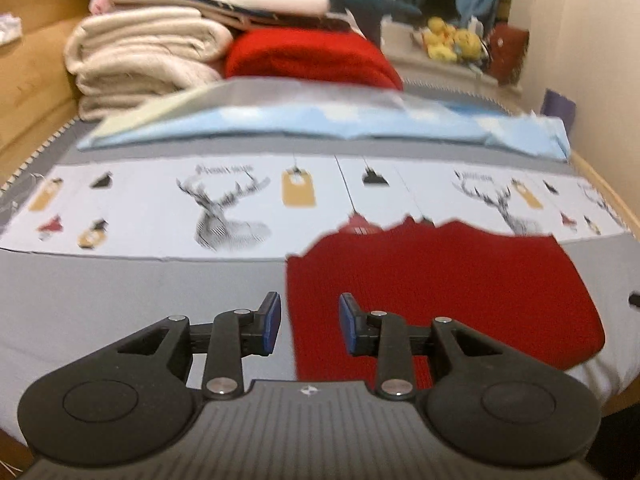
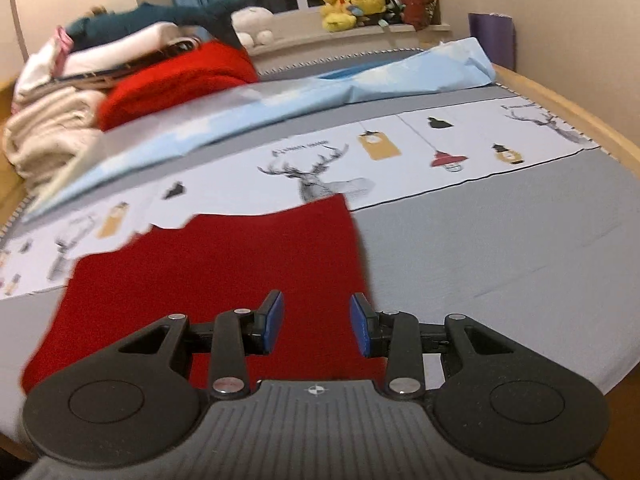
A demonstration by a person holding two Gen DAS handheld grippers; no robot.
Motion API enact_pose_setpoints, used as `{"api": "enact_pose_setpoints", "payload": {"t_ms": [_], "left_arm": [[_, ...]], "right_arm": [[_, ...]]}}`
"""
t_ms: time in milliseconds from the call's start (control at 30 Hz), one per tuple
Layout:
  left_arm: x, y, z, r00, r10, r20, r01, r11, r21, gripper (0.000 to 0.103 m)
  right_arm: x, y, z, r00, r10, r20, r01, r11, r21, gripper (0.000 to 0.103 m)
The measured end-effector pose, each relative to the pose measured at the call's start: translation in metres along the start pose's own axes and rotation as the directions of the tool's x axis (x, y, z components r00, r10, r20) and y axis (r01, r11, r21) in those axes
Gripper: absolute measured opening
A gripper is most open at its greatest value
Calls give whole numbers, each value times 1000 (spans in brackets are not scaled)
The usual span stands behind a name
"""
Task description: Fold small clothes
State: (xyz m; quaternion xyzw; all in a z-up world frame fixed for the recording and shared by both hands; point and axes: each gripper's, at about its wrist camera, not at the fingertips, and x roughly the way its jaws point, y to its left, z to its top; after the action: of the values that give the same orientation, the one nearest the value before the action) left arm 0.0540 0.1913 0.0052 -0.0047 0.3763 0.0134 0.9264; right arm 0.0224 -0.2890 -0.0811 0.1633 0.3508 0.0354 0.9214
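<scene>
A small red knitted garment [image 1: 440, 280] lies flat on the grey bed cover; it also shows in the right wrist view [image 2: 224, 276]. My left gripper [image 1: 310, 326] is open and empty, its jaws straddling the garment's left edge near the front. My right gripper [image 2: 317, 328] is open and empty, its jaws over the garment's right edge near the front. Neither gripper holds cloth. The garment's near hem is hidden behind the gripper bodies.
The bed cover [image 1: 120, 292] has a white band with deer prints [image 1: 224, 208]. A light blue sheet [image 1: 320, 128] lies beyond it. A pile of folded blankets and a red throw [image 1: 312, 56] sits at the back left. Plush toys [image 2: 352, 6] line the window sill. A wooden bed frame [image 2: 568, 100] edges the bed.
</scene>
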Motion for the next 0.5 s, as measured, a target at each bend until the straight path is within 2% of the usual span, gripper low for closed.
{"api": "enact_pose_setpoints", "payload": {"t_ms": [100, 200, 300, 333, 367, 433, 500], "left_arm": [[-16, 8, 9, 999, 0, 35, 0, 1000, -1, 38], [-22, 18, 4, 998, 10, 59, -10, 1000, 0, 41], [-8, 32, -15, 999, 24, 22, -23, 997, -74, 41], [0, 34, -17, 999, 37, -21, -39, 994, -100, 41], [4, 34, -16, 997, 58, -45, -62, 993, -100, 41], [7, 32, -14, 995, 92, -35, -95, 992, -86, 41], [9, 30, -15, 997, 72, -40, -76, 994, -81, 41]], "right_arm": [[-8, 15, -6, 1000, 29, 5, -29, 1000, 2, 38], [-8, 30, -9, 999, 52, 1, -52, 999, -14, 38], [-3, 49, -12, 998, 64, -5, -64, 997, -50, 32], [0, 56, -14, 998, 69, -13, -69, 996, -62, 27], [3, 62, -15, 997, 70, -21, -72, 995, -73, 26], [11, 76, -18, 997, 70, -39, -73, 993, -96, 26], [19, 91, -22, 995, 76, -57, -83, 990, -114, 26]]}}
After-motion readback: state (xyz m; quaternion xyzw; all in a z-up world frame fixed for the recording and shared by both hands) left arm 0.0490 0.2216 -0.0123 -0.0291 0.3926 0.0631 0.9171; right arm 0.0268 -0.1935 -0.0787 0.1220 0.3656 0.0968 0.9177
